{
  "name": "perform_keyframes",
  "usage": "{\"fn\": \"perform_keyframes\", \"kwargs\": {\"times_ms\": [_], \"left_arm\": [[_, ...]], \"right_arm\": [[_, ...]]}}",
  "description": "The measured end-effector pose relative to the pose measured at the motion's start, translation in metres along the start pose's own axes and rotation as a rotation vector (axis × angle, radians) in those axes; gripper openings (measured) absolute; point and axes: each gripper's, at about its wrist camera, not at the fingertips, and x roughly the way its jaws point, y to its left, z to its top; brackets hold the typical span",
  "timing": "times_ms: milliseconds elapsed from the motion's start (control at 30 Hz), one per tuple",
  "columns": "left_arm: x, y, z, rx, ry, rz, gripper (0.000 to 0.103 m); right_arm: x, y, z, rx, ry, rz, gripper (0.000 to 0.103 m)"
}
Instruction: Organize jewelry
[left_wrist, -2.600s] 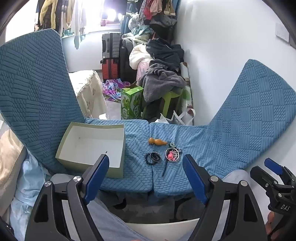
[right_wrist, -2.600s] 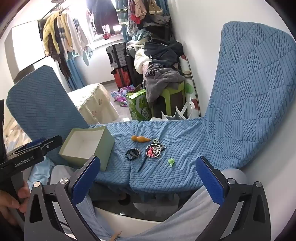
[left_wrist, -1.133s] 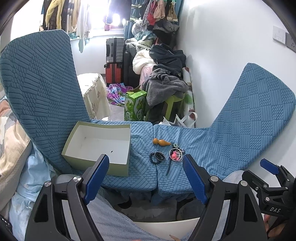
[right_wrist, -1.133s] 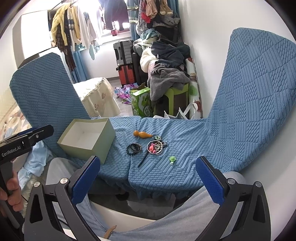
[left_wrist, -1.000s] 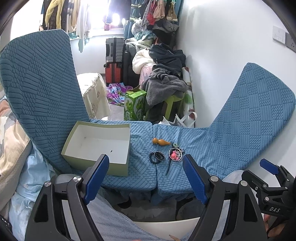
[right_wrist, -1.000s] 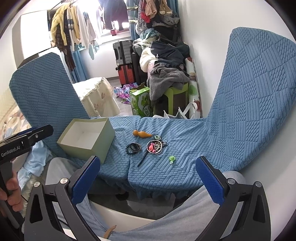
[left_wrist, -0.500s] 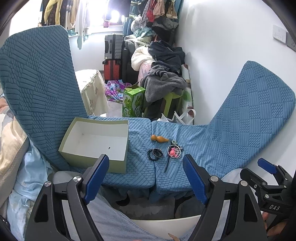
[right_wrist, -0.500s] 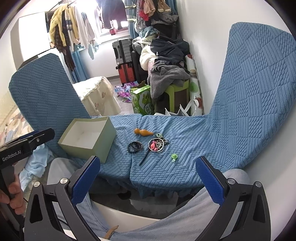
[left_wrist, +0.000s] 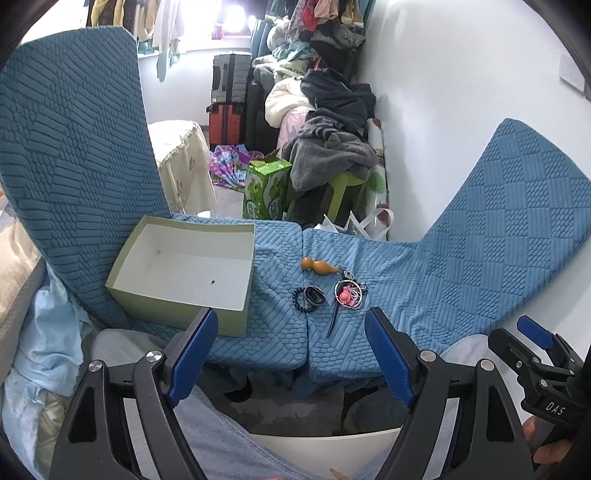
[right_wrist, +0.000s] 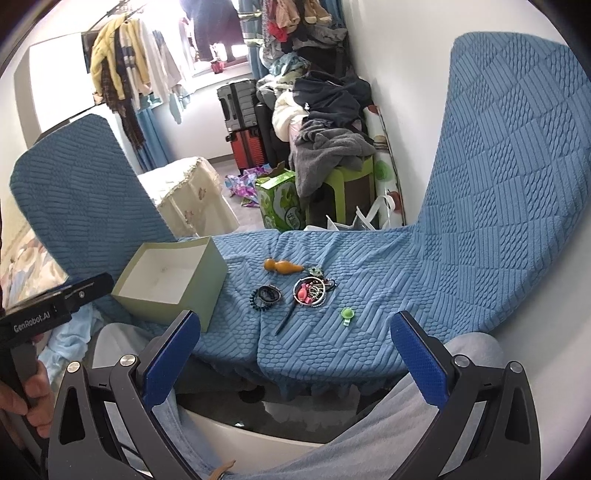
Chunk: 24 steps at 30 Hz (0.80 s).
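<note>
A small heap of jewelry (right_wrist: 309, 291) lies on a blue quilted cushion (right_wrist: 369, 295), just right of an empty open box (right_wrist: 166, 280). Both claws, left (left_wrist: 291, 354) and right (right_wrist: 295, 354), hang spread and empty, well short of it. The pieces look light, loose and tangle-prone; pinching a ring's rim seems safest. Individual beads and clasps are too small to make out.

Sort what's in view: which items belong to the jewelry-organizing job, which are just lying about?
Belongs to the job:
- open box
- orange gourd charm
- dark beaded bracelet
- ring of pink and beaded pieces
- dark stick
- small green piece

Just lying about:
- pile of clothes
- green carton
- suitcases
- hanging garments
</note>
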Motion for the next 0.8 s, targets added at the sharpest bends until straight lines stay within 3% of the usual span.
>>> {"fn": "perform_keyframes", "kwargs": {"times_ms": [133,633,800], "left_arm": [[0.016,-0.006,0.0,0.001,0.026,-0.017,0.082],[0.086,-0.023,0.013,0.032,0.094,-0.03,0.082],[0.113,-0.026,0.019,0.034,0.107,-0.049,0.08]], "right_arm": [[0.011,-0.008,0.001,0.037,0.011,-0.02,0.103],[0.06,-0.029,0.002,0.062,0.034,0.031,0.102],[0.083,-0.04,-0.001,0.078,0.05,0.034,0.09]]}}
